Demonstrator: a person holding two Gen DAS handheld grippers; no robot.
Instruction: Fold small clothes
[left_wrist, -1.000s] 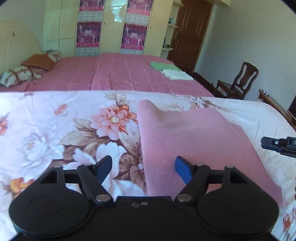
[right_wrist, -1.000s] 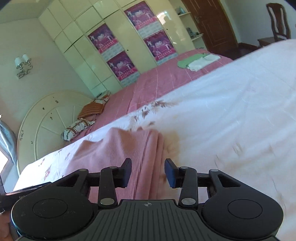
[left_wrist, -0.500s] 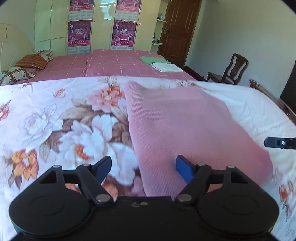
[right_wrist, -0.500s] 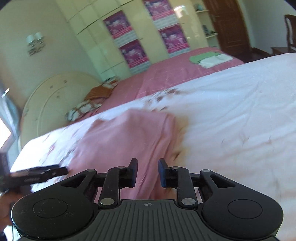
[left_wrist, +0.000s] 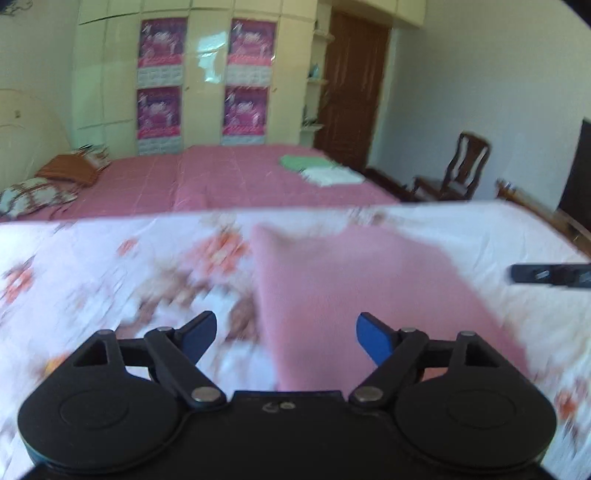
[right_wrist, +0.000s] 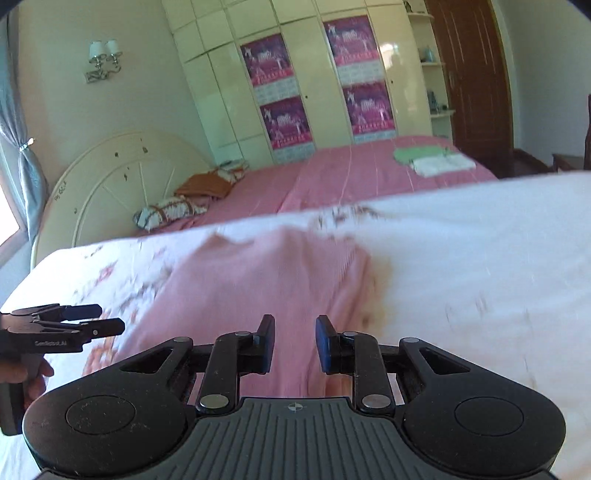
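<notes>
Cloth (left_wrist: 354, 295), pink and folded, lies flat on the floral bed (left_wrist: 92, 266) ahead of the left tool (left_wrist: 284, 334). That tool is released, its jaws just widened and empty, backing off since the fold looks set. In the right view, the right tool (right_wrist: 294, 341) hovers over the cloth's near edge, jaws narrower than a second ago yet empty, its tilt levelled out.
</notes>
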